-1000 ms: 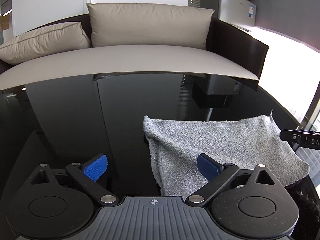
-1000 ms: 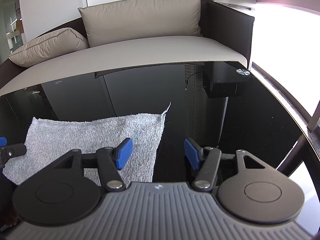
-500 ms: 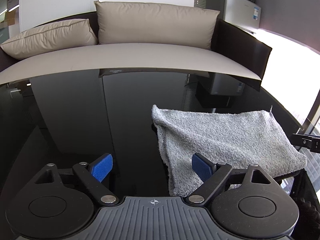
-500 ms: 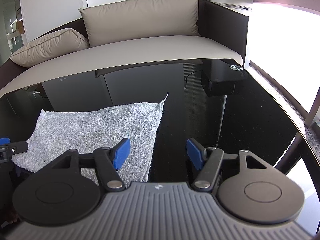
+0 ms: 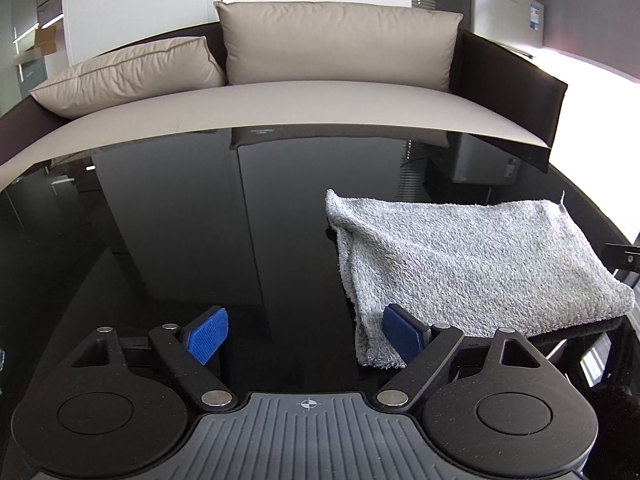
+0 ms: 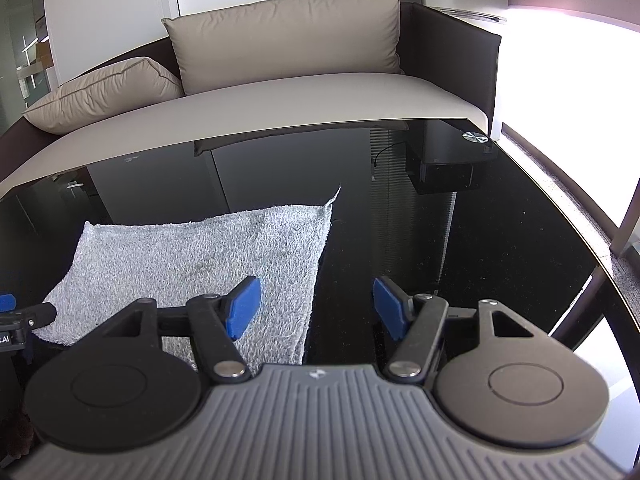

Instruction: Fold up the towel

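Both grippers have their jaws apart, nothing clamped. Left gripper (image 5: 306,340): jaws have just been closing in a bit but stand wide; between them only bare black table (image 5: 180,220). Its right blue pad (image 5: 404,332) sits over the near left corner of the towel (image 5: 472,264), contact unclear. Right gripper (image 6: 316,312): moderately wide; its left pad (image 6: 242,308) is above the towel's (image 6: 192,256) right part, the right pad (image 6: 388,312) over bare glossy tabletop, so the towel's right edge runs between the pads. Towel is grey terry, already doubled over, lying flat near the table's front edge between the two grippers. Beyond the table: beige sofa (image 5: 320,108) with two cushions, silver fridge (image 5: 504,12) at far right.
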Demonstrator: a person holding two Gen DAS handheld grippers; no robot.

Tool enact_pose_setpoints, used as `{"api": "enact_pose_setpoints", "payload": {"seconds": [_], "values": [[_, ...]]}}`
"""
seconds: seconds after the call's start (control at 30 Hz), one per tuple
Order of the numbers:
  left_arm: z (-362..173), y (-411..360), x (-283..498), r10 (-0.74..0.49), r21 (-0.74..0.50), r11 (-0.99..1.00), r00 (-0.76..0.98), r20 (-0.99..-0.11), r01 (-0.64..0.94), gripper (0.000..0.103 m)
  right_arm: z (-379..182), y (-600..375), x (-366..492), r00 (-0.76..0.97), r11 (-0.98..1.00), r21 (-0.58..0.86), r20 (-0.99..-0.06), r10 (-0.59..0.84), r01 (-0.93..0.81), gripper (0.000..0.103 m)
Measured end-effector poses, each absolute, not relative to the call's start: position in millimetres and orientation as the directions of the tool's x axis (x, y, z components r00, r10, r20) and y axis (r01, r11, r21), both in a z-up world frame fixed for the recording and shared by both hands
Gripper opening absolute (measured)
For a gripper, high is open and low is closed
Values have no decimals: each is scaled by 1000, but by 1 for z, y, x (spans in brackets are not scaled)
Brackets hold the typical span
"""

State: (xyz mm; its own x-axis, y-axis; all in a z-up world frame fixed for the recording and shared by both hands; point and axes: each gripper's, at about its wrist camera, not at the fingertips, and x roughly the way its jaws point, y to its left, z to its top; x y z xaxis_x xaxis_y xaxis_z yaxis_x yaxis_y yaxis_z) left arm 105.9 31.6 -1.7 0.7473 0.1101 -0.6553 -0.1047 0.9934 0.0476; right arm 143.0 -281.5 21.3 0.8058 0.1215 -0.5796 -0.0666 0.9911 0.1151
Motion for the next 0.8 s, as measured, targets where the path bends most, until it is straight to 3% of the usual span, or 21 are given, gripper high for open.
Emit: {"api": "enact_pose_setpoints", "payload": {"seconds": [0.23,0.53,0.67,0.8], "values": [[7,27,111,104,47,994,788,-606,-95,82,22,-282,145,806,990,114,-577,129,-77,65],[0,24,142,91,60,996,762,-641,-69,78,20,-284,149,804,992,98,-581,125,-83,65],[-2,32,142,142,57,989,753,-643,-138,78,19,-284,151,802,991,101,-583,126,-83,65],[6,31,145,107,28,993,789,-605,-113,77,21,-280,149,805,991,94,-577,136,-100,65]]}}
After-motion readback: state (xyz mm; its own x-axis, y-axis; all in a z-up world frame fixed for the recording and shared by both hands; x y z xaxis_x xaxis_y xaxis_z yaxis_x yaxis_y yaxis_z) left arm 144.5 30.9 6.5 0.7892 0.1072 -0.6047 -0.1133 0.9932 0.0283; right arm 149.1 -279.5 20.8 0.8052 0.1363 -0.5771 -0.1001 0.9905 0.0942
